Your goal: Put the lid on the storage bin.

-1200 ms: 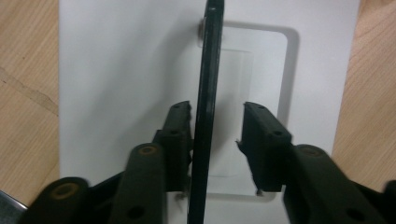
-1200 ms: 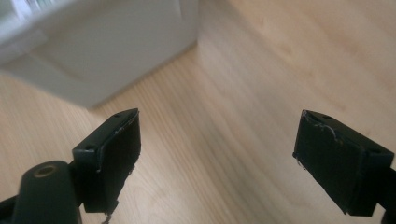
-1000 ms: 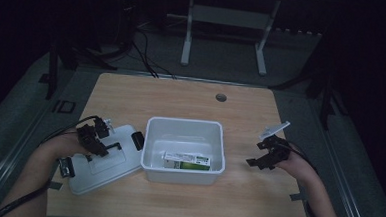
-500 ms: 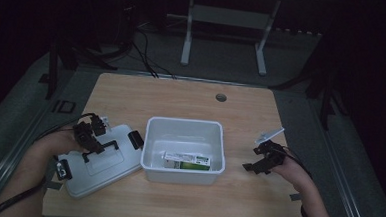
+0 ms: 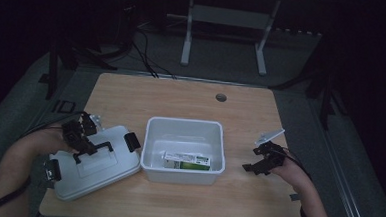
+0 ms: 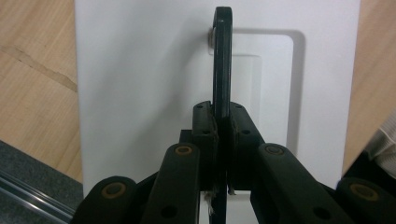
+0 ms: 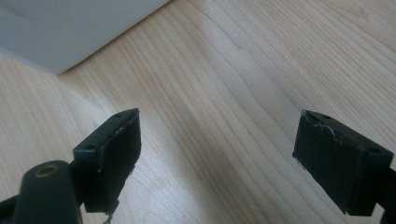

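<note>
Left gripper (image 5: 85, 144), jaws clamped on the black handle (image 6: 222, 70) of the white lid (image 5: 95, 163) at the bin's (image 5: 185, 128) nine o'clock: stiff, light, probably slippery plastic, best gripped mid-handle; right gripper (image 5: 259, 158) idle, jaws apart.

The left gripper (image 6: 223, 140) has its two black fingers (image 6: 203, 135) pressed together on the thin black handle (image 6: 222, 60) of the white lid (image 6: 140, 84). The handle stands edge-on (rising from a shallow recess in the lid). Light wooden surface (image 6: 32, 93) shows on both sides.
</note>
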The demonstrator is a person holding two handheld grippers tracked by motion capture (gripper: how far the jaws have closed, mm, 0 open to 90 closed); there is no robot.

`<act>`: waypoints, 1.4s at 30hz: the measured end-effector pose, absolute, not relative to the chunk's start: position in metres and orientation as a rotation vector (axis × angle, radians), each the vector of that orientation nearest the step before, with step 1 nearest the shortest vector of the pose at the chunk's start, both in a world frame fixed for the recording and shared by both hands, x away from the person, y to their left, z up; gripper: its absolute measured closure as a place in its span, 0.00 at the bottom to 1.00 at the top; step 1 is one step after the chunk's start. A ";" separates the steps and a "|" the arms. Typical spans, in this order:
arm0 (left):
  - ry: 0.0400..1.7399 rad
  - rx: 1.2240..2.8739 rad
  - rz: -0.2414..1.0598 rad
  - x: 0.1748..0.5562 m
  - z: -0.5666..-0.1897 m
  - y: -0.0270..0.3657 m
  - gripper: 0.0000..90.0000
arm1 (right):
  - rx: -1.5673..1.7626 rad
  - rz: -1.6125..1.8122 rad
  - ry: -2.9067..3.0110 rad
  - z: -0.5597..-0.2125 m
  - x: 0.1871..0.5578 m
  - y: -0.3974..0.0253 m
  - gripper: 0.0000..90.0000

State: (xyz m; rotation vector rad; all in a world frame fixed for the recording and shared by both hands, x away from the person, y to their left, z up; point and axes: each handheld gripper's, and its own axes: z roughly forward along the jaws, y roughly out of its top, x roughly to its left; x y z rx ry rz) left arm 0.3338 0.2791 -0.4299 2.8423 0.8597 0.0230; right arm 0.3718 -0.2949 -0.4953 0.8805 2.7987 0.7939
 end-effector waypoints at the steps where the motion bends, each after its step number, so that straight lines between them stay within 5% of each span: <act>1: 0.864 2.836 0.031 0.333 -0.425 0.280 0.93 | 0.883 0.793 2.799 -0.495 0.371 -0.295 0.16; 25: 0.747 2.792 0.190 0.305 -0.327 0.282 0.93 | 0.892 0.797 2.779 -0.490 0.370 -0.296 0.16; 42: 0.605 2.811 0.189 0.315 -0.317 0.238 0.93 | 0.880 0.802 2.787 -0.491 0.368 -0.292 0.16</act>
